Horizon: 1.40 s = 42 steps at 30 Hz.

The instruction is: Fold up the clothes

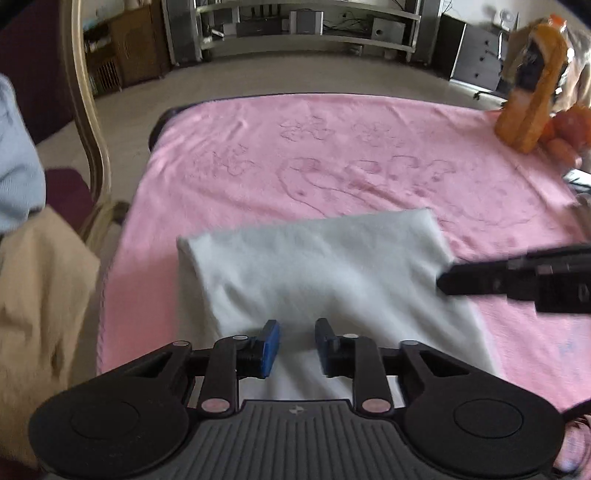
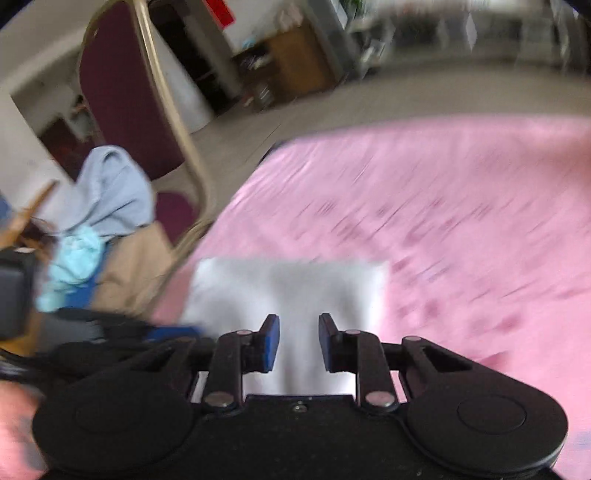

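While folded — white cloth (image 1: 325, 269) on pink blanket (image 1: 332, 147)

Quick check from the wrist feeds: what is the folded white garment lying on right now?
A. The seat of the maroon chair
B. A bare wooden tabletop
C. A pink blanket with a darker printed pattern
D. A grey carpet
C. In the left wrist view the folded white garment lies flat on the pink blanket, whose darker printed outlines show beyond it.

We see a pale floor (image 1: 295, 77), a grey shelving unit (image 1: 306, 29) along the far wall, a wooden cabinet (image 1: 129, 44), and a gold-framed maroon chair (image 2: 122, 92) beside the table.
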### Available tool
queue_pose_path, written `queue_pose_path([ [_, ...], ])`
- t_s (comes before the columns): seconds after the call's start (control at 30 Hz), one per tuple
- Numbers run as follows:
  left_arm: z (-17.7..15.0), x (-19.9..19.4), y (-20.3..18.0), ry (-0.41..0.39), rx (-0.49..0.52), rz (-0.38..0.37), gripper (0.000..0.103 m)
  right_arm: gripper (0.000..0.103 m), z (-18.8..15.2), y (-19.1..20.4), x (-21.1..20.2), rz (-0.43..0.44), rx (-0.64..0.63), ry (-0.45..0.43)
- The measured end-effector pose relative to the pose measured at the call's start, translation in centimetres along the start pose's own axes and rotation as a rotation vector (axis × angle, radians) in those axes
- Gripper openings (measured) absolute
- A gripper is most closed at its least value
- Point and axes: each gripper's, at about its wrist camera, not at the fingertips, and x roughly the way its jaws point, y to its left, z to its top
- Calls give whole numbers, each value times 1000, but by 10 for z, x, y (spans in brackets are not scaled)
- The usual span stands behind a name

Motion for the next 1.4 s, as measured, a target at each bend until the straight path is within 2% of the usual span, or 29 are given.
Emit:
queue_pose_path([
  [0.13,14,12,22,-33,-79,10,31,19,1,-22,41,170,134,111],
  [0.2,18,17,33,-36,-137,21,30,12,3,-38,54,208,212,111],
  [0.27,20,18,43,-47,-195,17,25,10,5,-58,56,231,309,52],
  [0.3,22,16,45,-62,-210,40,24,9,6,-68,54,216,352,4],
  [0.37,23,11,49,-102,-244,128,25,4,7,-86,45,149,428,-102],
  [0.4,23,7,50,-120,-256,189,25,0,7,-90,38,87,440,-149],
  [0.43,23,3,54,-140,-272,238,24,1,8,-86,30,-16,407,-186],
  [0.47,23,0,57,-145,-284,256,24,4,9,-82,21,-118,373,-221],
  [0.5,22,-5,61,-140,-299,256,24,5,10,-77,12,-204,328,-242],
  [0.53,22,-10,65,-136,-313,254,24,5,10,-68,4,-252,268,-235],
  [0.63,18,-31,65,-119,-315,222,24,5,8,-44,-30,-291,149,-236],
  [0.73,12,-58,53,-131,-265,187,24,5,3,-26,-81,-285,86,-268],
  [0.83,-1,-85,36,-144,-197,145,29,6,-2,-5,-138,-325,-14,-314],
  [0.9,-19,-97,25,-121,-150,114,33,10,-9,7,-170,-362,-80,-329],
  [0.97,-40,-96,14,-65,-115,112,34,17,-16,12,-186,-388,-112,-328],
  [1.03,-60,-95,3,-8,-81,111,33,19,-29,15,-191,-397,-134,-311],
  [1.13,-81,-88,-2,42,-94,123,33,20,-49,12,-170,-417,-150,-255],
  [1.27,-86,-91,-1,14,-105,150,33,19,-68,3,-121,-371,-132,-170],
  [1.33,-86,-88,3,3,-129,164,33,19,-73,10,-98,-337,-161,-124],
  [1.4,-85,-84,8,12,-153,172,31,17,-78,26,-88,-283,-229,-122],
])
